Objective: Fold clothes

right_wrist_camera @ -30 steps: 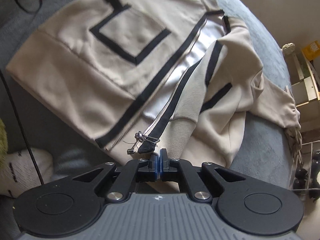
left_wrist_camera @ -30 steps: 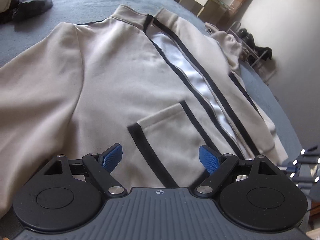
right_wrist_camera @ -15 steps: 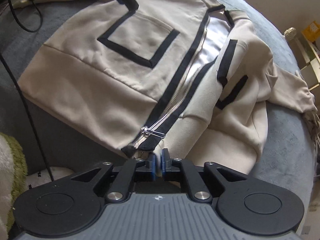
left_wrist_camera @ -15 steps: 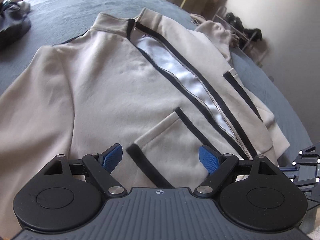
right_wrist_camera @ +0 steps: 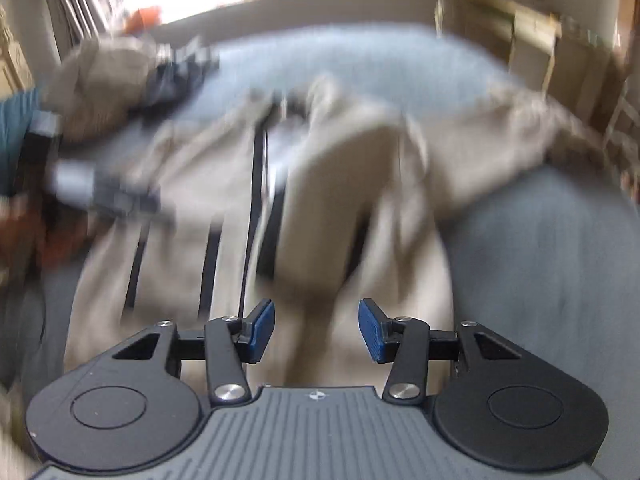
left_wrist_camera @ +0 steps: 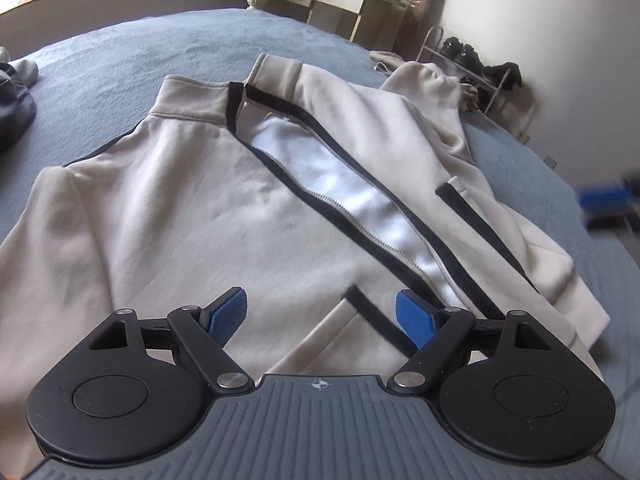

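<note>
Lying flat across the frame's centre on the blue bed [left_wrist_camera: 160,48], the beige jacket [left_wrist_camera: 192,208] is unzipped and not yet folded. Left gripper [left_wrist_camera: 322,316] and right gripper [right_wrist_camera: 316,330] hover spread wide, holding nothing; every fold seems left.

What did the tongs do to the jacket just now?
The right tongs were shut at the jacket's bottom hem by the zipper; now they have opened, let go and swung away, blurring that view. The left tongs stayed open above the pocket. The jacket still lies unzipped on the blue bed.
</note>
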Motion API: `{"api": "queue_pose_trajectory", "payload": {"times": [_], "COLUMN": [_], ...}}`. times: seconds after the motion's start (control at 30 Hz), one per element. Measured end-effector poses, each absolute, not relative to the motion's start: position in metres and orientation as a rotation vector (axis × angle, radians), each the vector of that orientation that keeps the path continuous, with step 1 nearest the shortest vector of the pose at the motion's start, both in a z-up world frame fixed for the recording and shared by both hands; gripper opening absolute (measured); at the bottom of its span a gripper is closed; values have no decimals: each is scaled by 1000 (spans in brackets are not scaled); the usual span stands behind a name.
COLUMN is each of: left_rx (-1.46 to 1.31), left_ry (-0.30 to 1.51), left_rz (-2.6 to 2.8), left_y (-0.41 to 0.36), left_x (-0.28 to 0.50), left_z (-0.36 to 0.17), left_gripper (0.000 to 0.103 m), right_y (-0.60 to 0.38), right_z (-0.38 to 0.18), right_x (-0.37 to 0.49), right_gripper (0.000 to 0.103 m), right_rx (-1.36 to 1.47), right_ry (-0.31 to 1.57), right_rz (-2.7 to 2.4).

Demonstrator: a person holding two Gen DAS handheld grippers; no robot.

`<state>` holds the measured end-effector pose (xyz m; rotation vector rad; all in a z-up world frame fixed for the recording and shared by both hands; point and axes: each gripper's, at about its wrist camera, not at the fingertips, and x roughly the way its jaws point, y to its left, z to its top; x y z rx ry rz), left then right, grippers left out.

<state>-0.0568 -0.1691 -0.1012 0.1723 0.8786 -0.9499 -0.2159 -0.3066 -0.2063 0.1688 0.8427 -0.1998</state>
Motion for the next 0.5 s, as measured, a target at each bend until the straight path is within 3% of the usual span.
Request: {"api": "queue_pose_trajectory", "payload": {"times": [0.13, 0.27, 0.5], "left_rx": [229, 308, 52], "left_ry": [823, 802, 915], "left_rz": [-879, -840, -872], "left_y": [-177, -178, -196], "left_x": [-48, -21, 64], "left_z": [-100, -91, -73], "left_gripper": [79, 63, 45], "right_y": [-303, -293, -299], "right_z": [-214, -245, -283], "right_x": [-107, -17, -30], "right_gripper": [48, 48, 49], "right_rx": [64, -81, -53], "right_ry": [780, 810, 858], "right_rz": [-151, -150, -289]}}
